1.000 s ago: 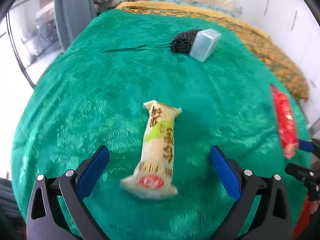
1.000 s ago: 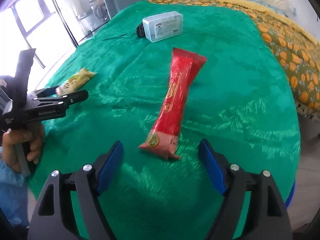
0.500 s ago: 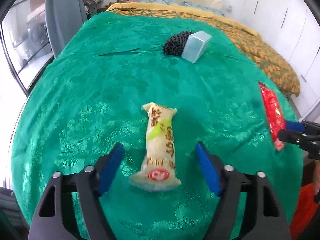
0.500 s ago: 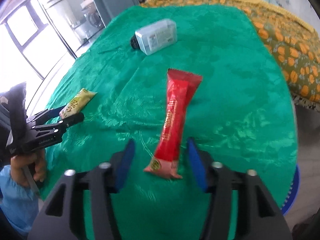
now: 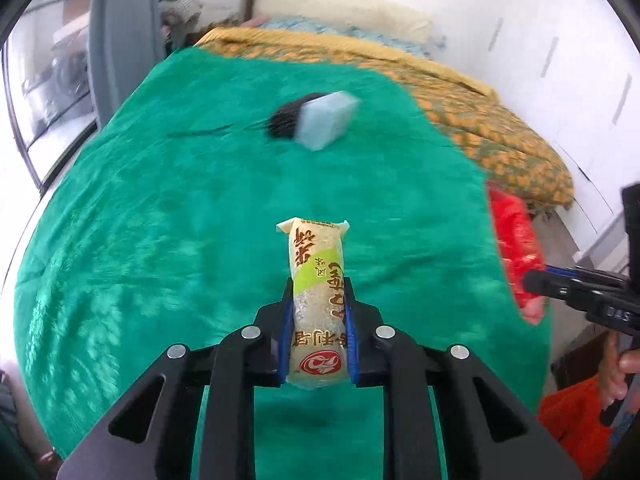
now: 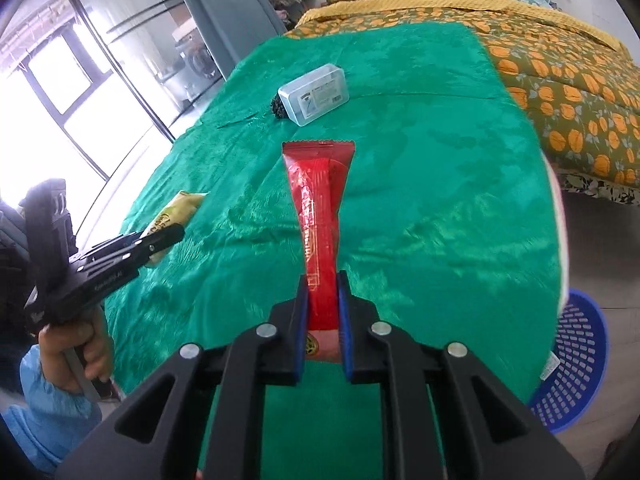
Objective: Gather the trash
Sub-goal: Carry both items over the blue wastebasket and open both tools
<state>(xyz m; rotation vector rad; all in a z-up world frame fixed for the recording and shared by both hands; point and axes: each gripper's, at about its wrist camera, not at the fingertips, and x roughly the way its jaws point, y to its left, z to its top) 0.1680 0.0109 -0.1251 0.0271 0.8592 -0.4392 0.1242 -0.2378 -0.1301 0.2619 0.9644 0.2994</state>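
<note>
My left gripper (image 5: 317,292) is shut on a beige and green snack wrapper (image 5: 318,276), whose far end sticks up and forward off the green bed cover (image 5: 180,208). A long red snack wrapper (image 6: 320,216) is clamped at its near end by my right gripper (image 6: 323,284), with the rest standing out ahead. Each view shows the other tool at its edge: the right gripper (image 5: 534,278) with the red wrapper (image 5: 516,240), and the left gripper (image 6: 172,234) with the beige wrapper (image 6: 176,216).
A clear plastic box (image 6: 314,94) lies against a black bristly object (image 6: 277,107) farther up the cover. A blue perforated basket (image 6: 576,364) stands on the floor at the bed's right. An orange-patterned quilt (image 6: 560,68) and pillows lie beyond.
Both grippers have gone from wide open to shut on their wrappers. Both wrappers have come up off the cover with the grippers.
</note>
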